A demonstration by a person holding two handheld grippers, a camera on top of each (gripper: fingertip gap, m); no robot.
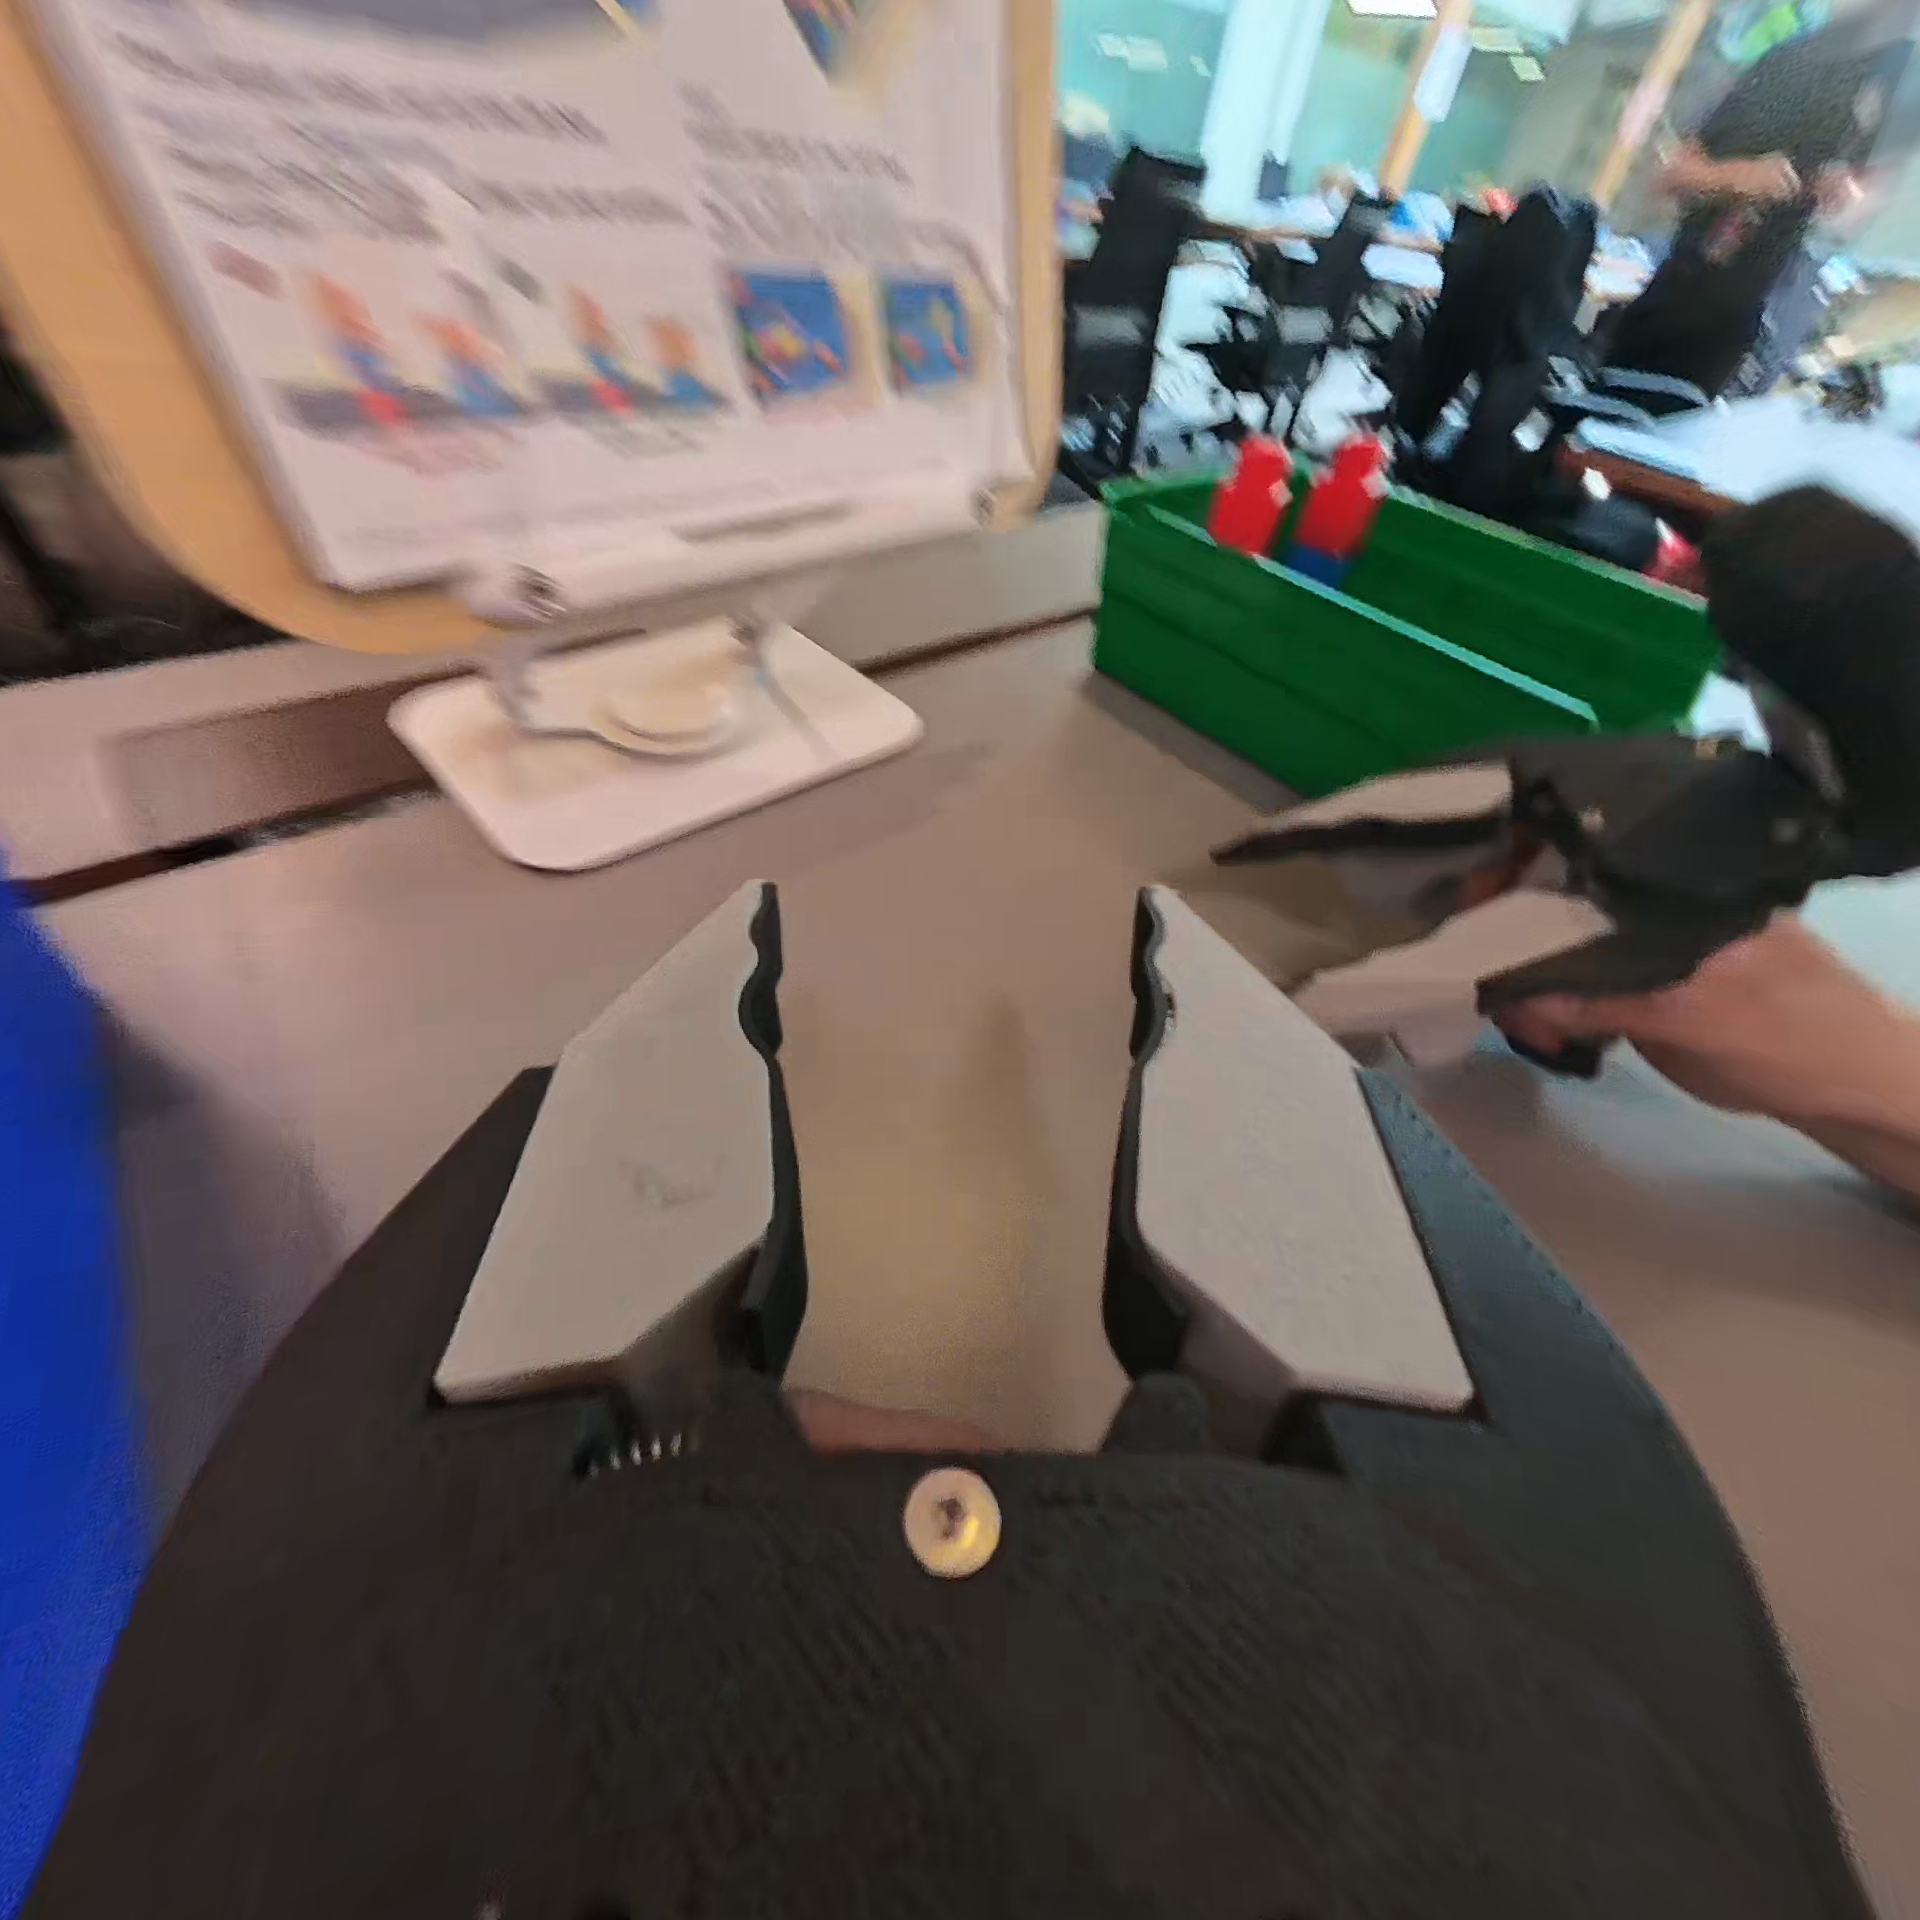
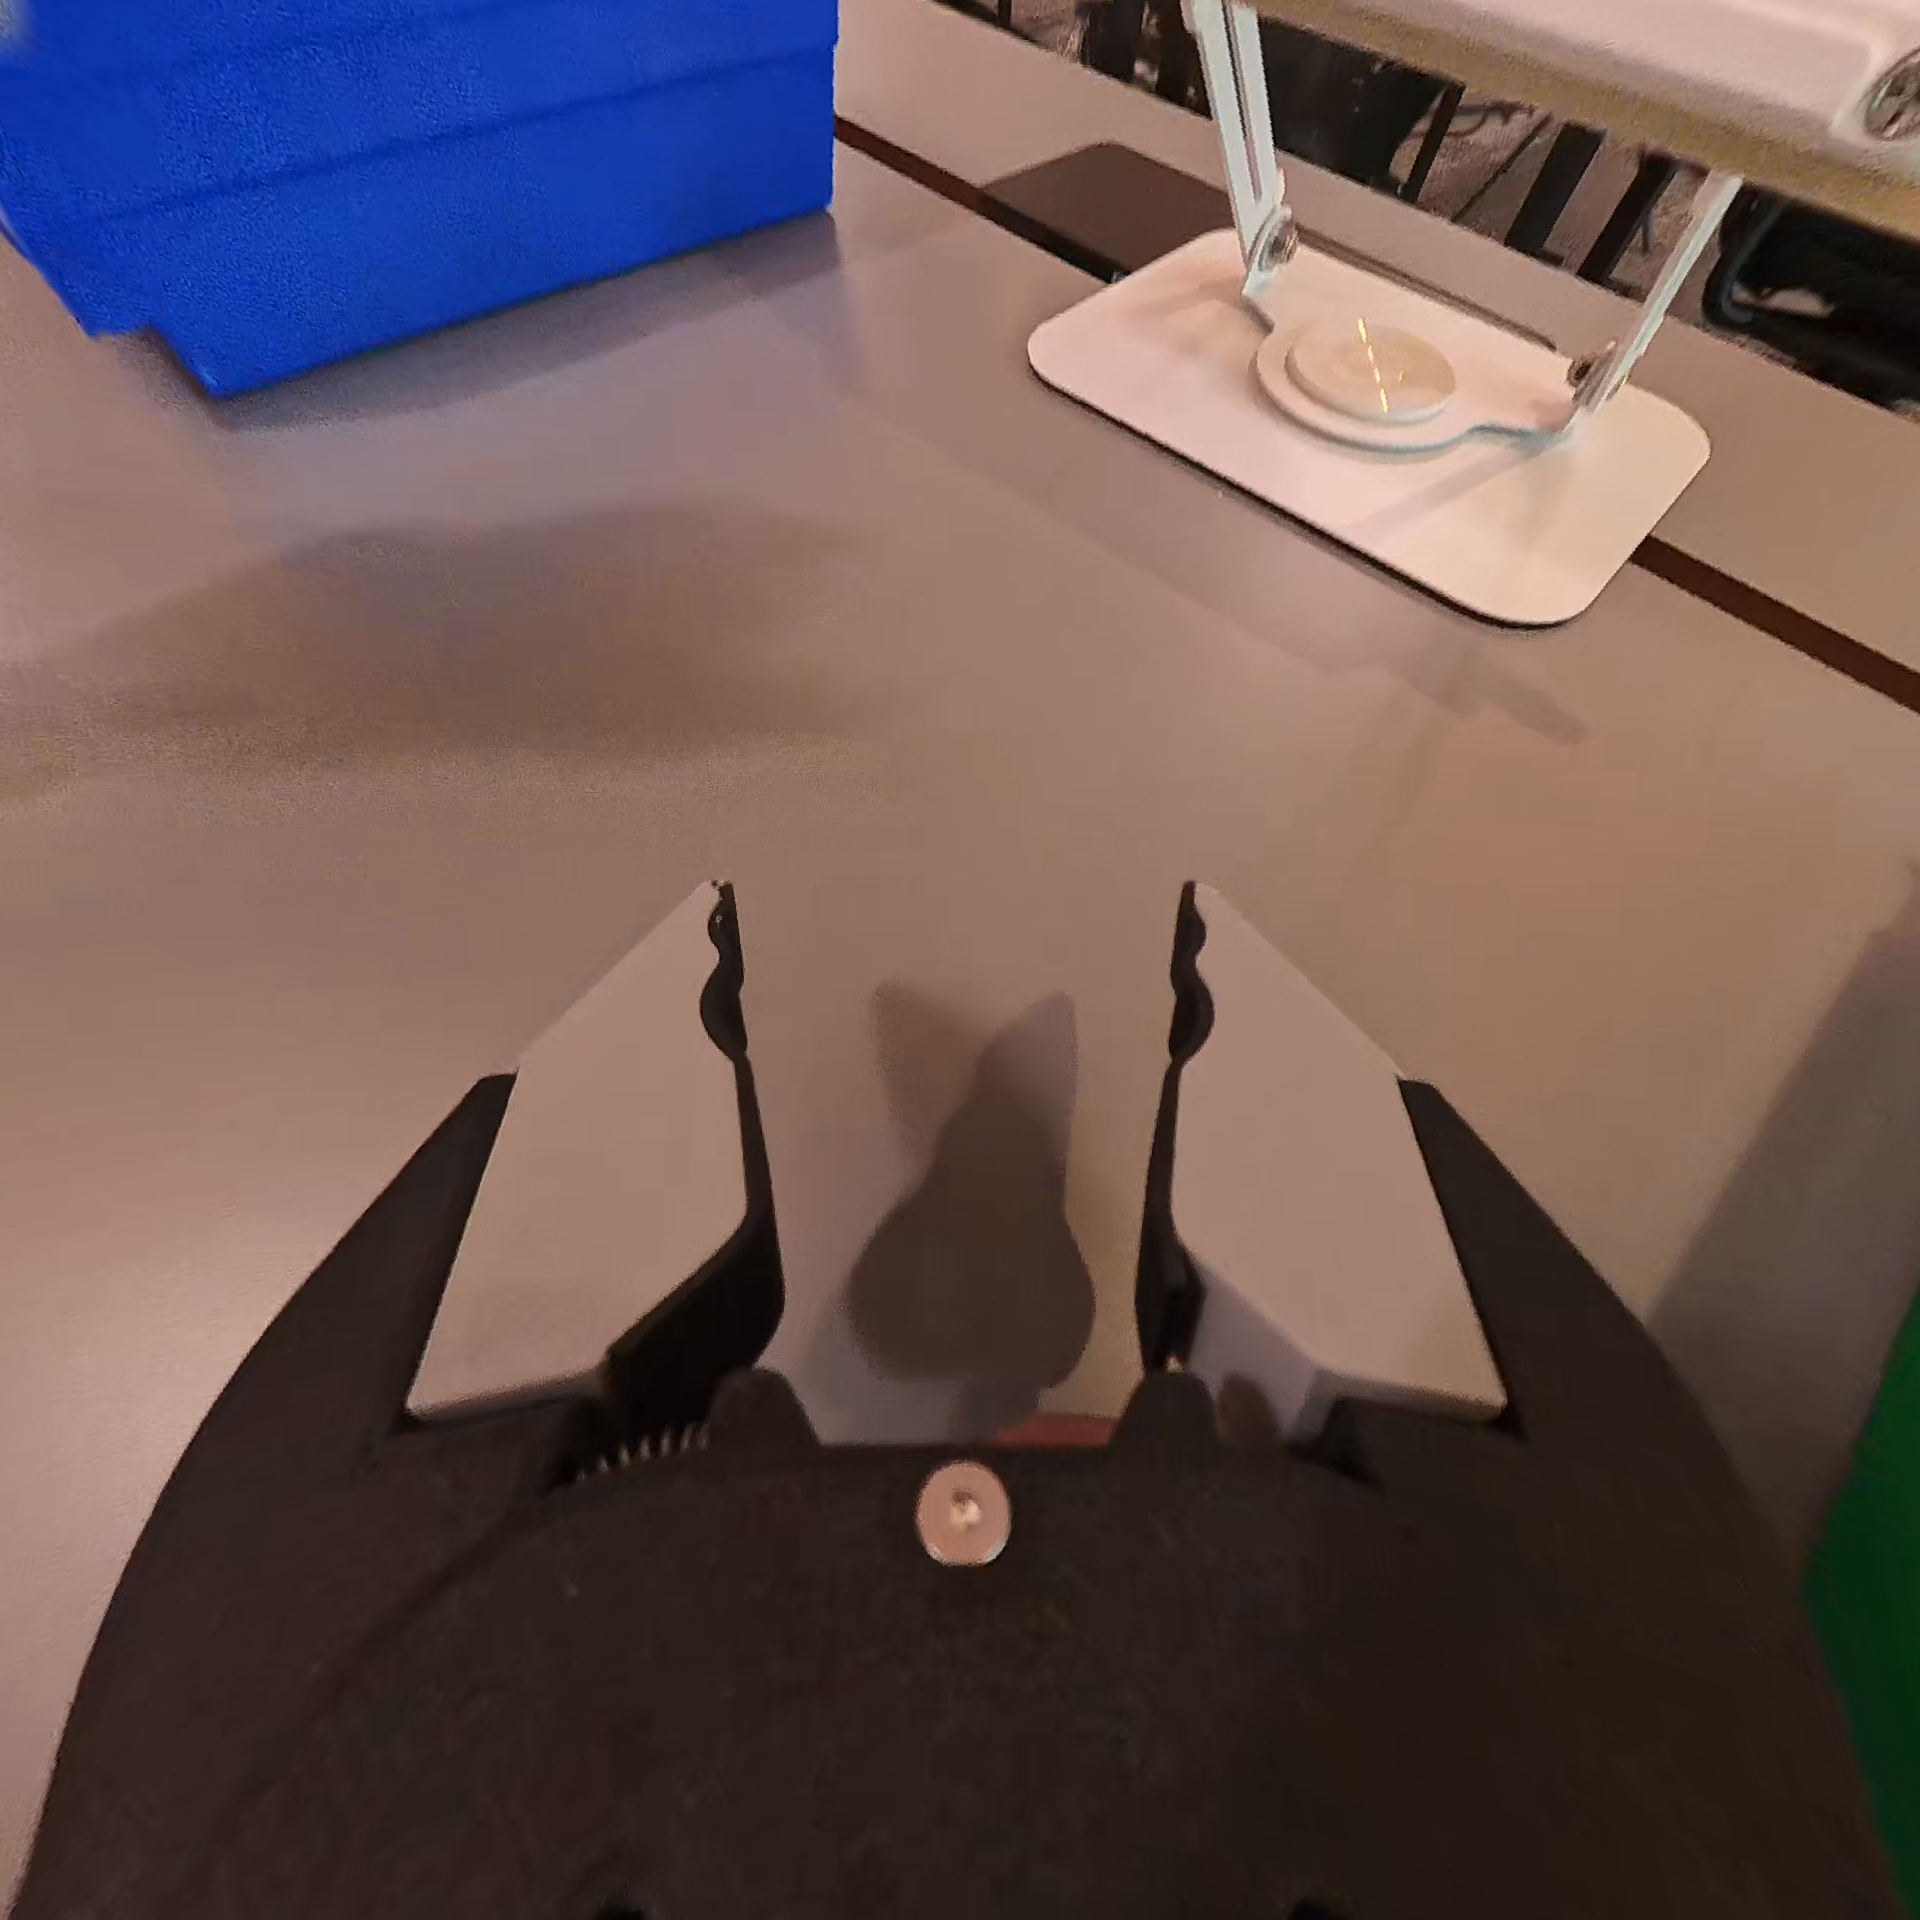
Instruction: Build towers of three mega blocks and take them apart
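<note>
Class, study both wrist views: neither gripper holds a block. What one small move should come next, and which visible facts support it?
Probably swing the right gripper toward the green bin, since the red blocks standing in it are the only blocks in view. Both it and the left gripper stand open over bare table, so no tower can start until a block is fetched.

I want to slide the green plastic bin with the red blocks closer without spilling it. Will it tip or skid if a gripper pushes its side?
The green plastic bin looks low, wide and flat on the grey table, so it would probably skid rather than tip. The red blocks stick up above its rim and might topple inside. It looks rigid and fairly light.
</note>
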